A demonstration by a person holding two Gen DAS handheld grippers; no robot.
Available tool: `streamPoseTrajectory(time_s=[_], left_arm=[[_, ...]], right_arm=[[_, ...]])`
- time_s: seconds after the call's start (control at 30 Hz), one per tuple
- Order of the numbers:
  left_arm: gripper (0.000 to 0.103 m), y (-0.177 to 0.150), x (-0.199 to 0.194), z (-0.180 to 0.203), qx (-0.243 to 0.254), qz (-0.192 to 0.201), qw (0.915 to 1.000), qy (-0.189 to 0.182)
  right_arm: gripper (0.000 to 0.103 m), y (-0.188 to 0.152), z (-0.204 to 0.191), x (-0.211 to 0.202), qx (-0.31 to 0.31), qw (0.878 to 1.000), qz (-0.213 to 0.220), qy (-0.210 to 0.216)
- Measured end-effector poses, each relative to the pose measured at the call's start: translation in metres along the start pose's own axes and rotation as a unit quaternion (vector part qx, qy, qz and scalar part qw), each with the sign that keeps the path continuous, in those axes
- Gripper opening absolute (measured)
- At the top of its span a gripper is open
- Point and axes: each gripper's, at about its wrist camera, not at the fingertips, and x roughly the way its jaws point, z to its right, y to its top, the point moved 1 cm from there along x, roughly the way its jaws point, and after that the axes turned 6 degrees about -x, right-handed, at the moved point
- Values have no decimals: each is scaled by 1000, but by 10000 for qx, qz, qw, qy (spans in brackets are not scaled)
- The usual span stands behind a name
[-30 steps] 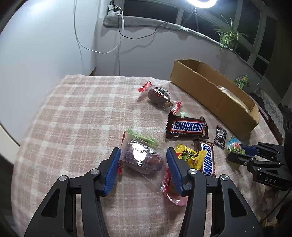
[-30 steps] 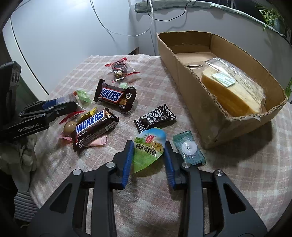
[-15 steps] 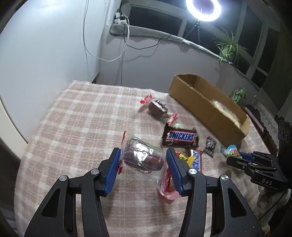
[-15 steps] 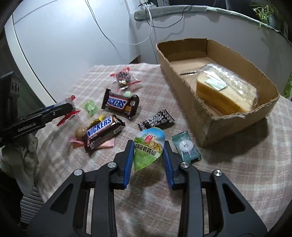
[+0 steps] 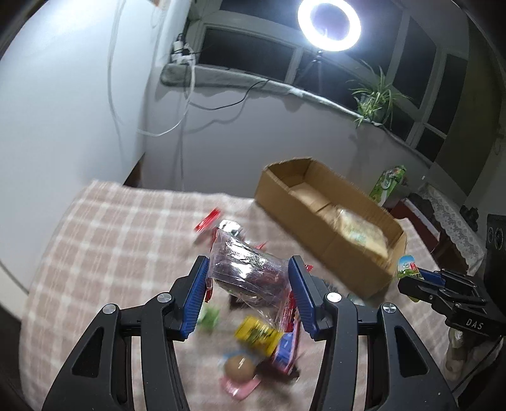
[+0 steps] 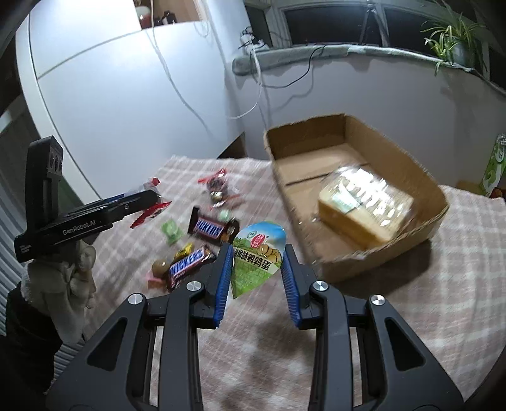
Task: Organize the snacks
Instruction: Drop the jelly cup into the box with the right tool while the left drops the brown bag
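Note:
My left gripper [image 5: 248, 295] is shut on a clear-wrapped dark cake [image 5: 245, 268] with red wrapper ends, held above the checked tablecloth [image 5: 120, 240]. My right gripper [image 6: 254, 278] is shut on a green quail-egg packet [image 6: 256, 253], also lifted off the cloth. The left gripper [image 6: 148, 202] shows at the left of the right wrist view, the right gripper [image 5: 411, 278] at the right of the left wrist view. The cardboard box [image 6: 420, 177] holds a wrapped sponge cake [image 6: 363, 205]. Two Snickers bars [image 6: 210, 227] [image 6: 186, 265], green candies [image 6: 170, 229] and a brown ball sweet [image 6: 159, 265] lie on the cloth.
Another clear-wrapped dark cake [image 6: 216, 186] lies near the table's far side. A yellow sweet [image 5: 256, 332] and a pink wrapper [image 5: 240, 387] lie under the left gripper. A green carton [image 5: 387, 183], a potted plant [image 5: 374, 98] and a ring light [image 5: 333, 25] stand beyond the box.
Both grippers have risen off the cloth with their snacks, the dark cake in the left and the green packet in the right. The views now tilt higher toward the box and window.

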Motion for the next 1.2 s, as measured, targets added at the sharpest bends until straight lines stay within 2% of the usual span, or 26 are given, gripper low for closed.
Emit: streamPoseTrajectory(time_s=[0.3,0.63,0.83,1.2], left_arm=[[50,27,29,34,224,38,9994,-264],[50,52,70,65,385,-59,9983,-439],[50,53,97,79,476,-246,9974,-492],[51,58,123,93,596,-442,9959,-517]], right_arm=[[32,23,30,-7,-16,9996,173,-222],[32,34,53,6,58,9994,137,-297],[32,31,63,18,127,9996,56,-254],[32,27,72,36,229,9995,-97,-189]])
